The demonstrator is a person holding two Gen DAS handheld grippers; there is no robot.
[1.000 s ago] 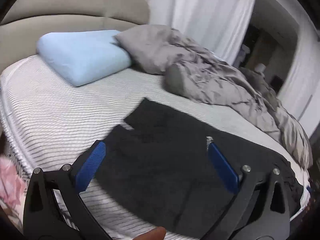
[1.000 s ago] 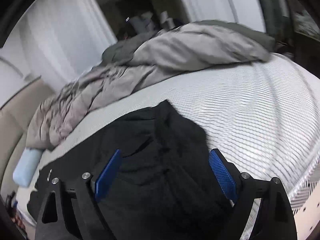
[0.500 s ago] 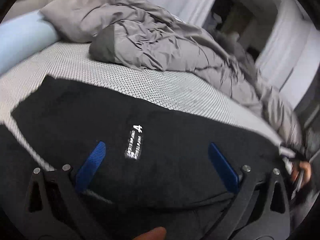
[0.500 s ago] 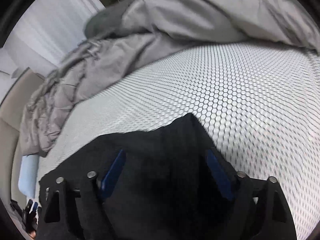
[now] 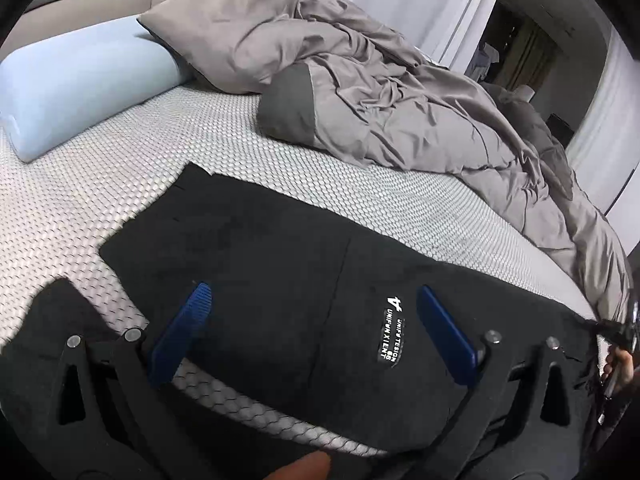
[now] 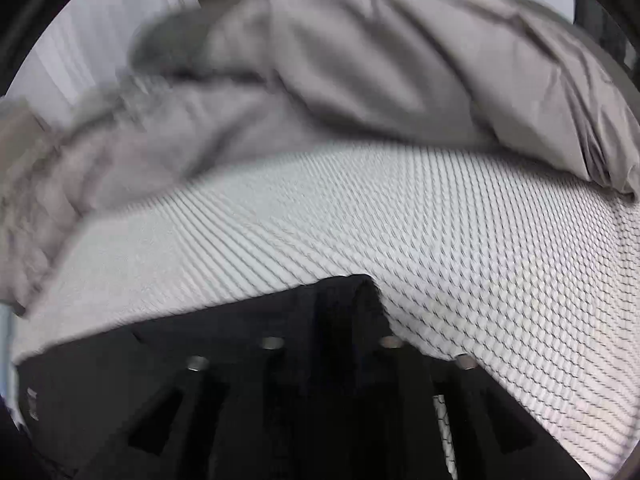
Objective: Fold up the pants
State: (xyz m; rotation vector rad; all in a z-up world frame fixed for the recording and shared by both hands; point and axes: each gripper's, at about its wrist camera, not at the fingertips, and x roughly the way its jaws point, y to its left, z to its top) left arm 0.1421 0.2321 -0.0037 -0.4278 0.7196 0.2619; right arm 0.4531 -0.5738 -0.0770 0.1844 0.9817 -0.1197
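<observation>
Right wrist view, blurred: right gripper closing, seemingly on the pants corner at six o'clock; a thin pinch could slip; left gripper gapes wide, empty.

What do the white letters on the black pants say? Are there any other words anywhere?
"4": bold white sign at the top of the print on the black pants.
"UNIF.. TESIGN": first line under it; middle letters unclear.
"UNIFUN XIENT": second line, roughly; letters blurred.
"08": small number at the end, uncertain.
Right wrist view: a pale tag at the left edge, unreadable.
</observation>
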